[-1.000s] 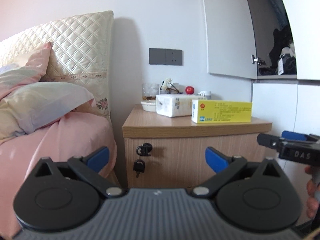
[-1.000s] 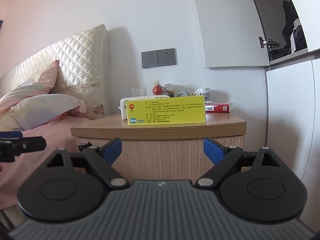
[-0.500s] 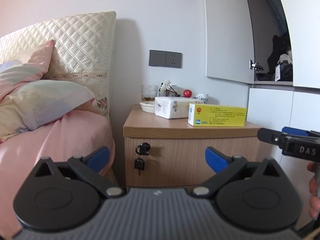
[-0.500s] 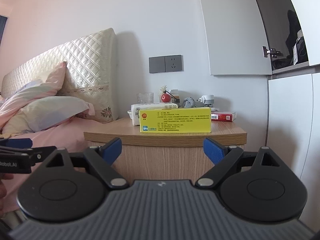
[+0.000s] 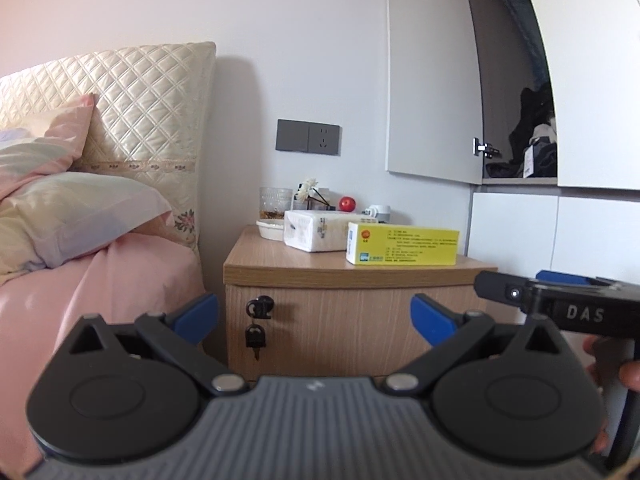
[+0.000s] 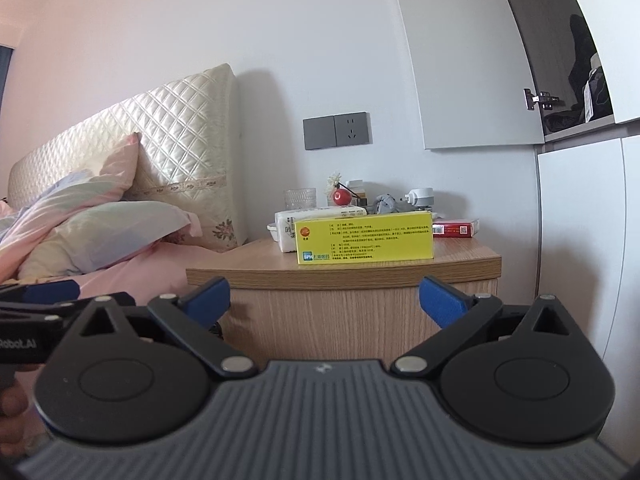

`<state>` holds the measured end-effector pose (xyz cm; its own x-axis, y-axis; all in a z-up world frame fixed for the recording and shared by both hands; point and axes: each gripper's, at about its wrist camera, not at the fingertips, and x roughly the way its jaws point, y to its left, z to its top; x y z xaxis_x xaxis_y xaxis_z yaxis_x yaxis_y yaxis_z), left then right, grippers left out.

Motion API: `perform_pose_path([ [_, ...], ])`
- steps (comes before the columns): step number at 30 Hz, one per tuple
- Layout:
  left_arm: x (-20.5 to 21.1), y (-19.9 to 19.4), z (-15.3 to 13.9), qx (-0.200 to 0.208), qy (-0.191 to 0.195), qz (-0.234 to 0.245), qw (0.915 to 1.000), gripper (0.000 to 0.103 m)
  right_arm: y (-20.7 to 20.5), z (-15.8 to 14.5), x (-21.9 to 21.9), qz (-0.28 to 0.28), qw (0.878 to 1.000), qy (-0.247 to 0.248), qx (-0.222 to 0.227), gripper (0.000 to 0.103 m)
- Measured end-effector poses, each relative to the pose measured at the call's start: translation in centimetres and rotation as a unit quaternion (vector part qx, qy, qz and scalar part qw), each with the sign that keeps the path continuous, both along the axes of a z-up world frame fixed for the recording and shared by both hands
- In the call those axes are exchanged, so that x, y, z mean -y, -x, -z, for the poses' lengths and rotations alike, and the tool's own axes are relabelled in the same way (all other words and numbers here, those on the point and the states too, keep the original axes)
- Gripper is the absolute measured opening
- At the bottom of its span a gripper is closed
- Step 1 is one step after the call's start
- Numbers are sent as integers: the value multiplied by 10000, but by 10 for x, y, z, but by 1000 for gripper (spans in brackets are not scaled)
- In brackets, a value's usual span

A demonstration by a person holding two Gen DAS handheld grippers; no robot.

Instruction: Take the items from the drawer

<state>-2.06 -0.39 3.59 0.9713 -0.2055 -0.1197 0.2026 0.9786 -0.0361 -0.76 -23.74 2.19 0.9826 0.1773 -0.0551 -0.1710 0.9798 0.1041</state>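
A wooden nightstand [image 5: 340, 272] [image 6: 360, 272] stands beside the bed, its drawer front [image 5: 340, 320] closed, with a key [image 5: 256, 338] hanging from the lock [image 5: 259, 307]. A yellow medicine box [image 5: 404, 246] [image 6: 364, 238] sits on top near the front edge. My left gripper [image 5: 314, 316] is open and empty, held back from the drawer front. My right gripper [image 6: 324, 302] is also open and empty, level with the nightstand top. Each gripper shows at the edge of the other's view.
On the nightstand are a tissue pack [image 5: 316, 234], a glass [image 5: 275, 202], a small dish [image 5: 271, 229], a red ornament [image 6: 341, 197] and a red box [image 6: 456, 227]. The bed with pink bedding [image 5: 100, 280] lies left. White wardrobe panels [image 5: 560, 240] stand right, one upper door open.
Both grippers have drawn back and risen a little, so the nightstand looks smaller and further off. Their jaws stay open and nothing on the nightstand has moved.
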Motion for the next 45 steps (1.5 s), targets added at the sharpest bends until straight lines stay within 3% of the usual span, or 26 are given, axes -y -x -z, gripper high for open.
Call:
perform_pose_path([
  [15, -1, -2, 1, -60, -132, -552, 9984, 103, 9, 1, 1, -117, 9999, 97, 68, 103],
  [45, -1, 1, 4, -100, -249, -500, 9984, 103, 7, 4, 6, -31, 10000, 44, -62, 103],
])
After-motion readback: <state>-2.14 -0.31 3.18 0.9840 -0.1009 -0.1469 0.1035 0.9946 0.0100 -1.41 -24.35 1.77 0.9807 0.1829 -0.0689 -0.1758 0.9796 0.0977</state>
